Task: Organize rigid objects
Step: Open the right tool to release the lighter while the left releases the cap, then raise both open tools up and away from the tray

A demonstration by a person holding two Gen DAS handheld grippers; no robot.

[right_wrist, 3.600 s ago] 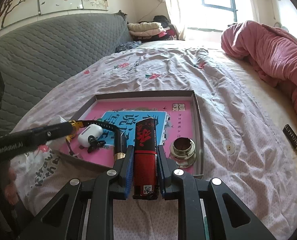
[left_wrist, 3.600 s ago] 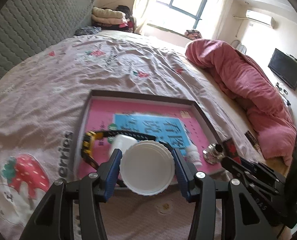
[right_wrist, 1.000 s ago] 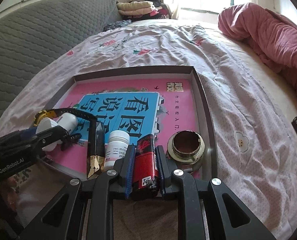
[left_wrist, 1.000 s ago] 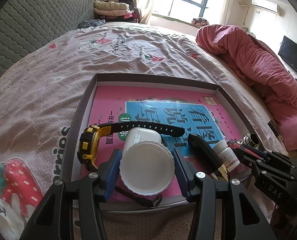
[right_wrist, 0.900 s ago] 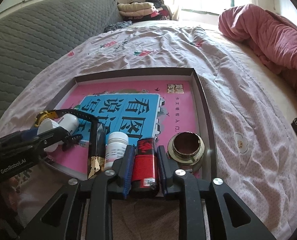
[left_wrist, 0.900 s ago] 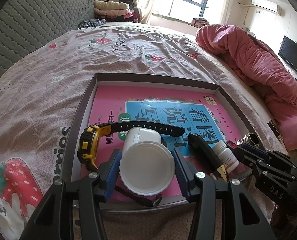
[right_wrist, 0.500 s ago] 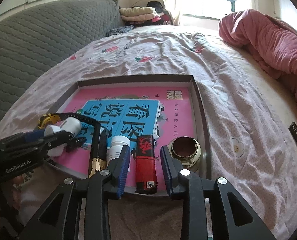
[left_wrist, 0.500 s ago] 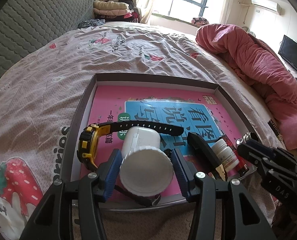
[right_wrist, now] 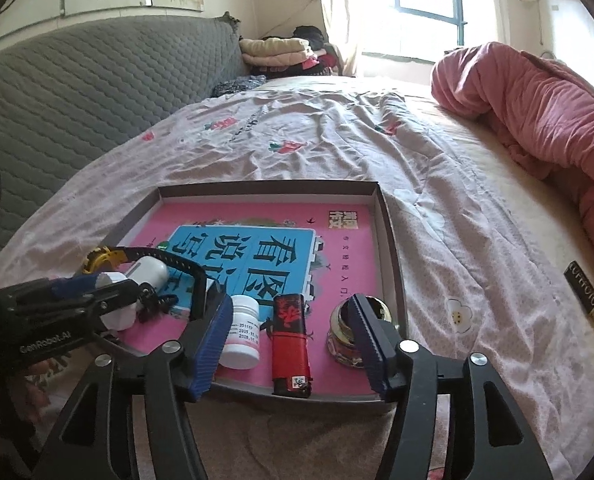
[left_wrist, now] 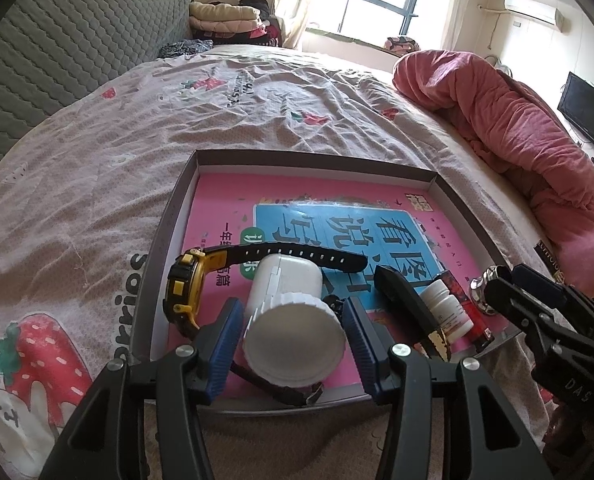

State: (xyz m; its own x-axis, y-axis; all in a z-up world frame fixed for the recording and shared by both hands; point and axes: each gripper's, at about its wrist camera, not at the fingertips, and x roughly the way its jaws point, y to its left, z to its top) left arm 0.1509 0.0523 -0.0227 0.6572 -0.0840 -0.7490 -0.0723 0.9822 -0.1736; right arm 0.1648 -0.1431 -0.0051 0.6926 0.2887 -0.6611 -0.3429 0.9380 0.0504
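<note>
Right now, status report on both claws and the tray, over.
Right claw just opened, red lighter lying free in tray. Left claw grips white jar. Nothing blocking.

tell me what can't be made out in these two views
- Left wrist view: the white jar body below its lid, end-on to the camera; whether the left gripper pads press it.
- Right wrist view: print on the pill bottle, too small.
- Right wrist view: the glass jar, partly behind a right gripper finger.

Large Chinese characters fill the blue panel of the pink book cover (right_wrist: 339,256) lying in the tray. The left gripper (right_wrist: 109,300) body reads "GenRobot.AI", the right gripper (left_wrist: 497,284) body "DAS". The bedsheet (left_wrist: 97,200) print ends in "rrios"; the small pill bottle (right_wrist: 241,334) label is too small to read.
</note>
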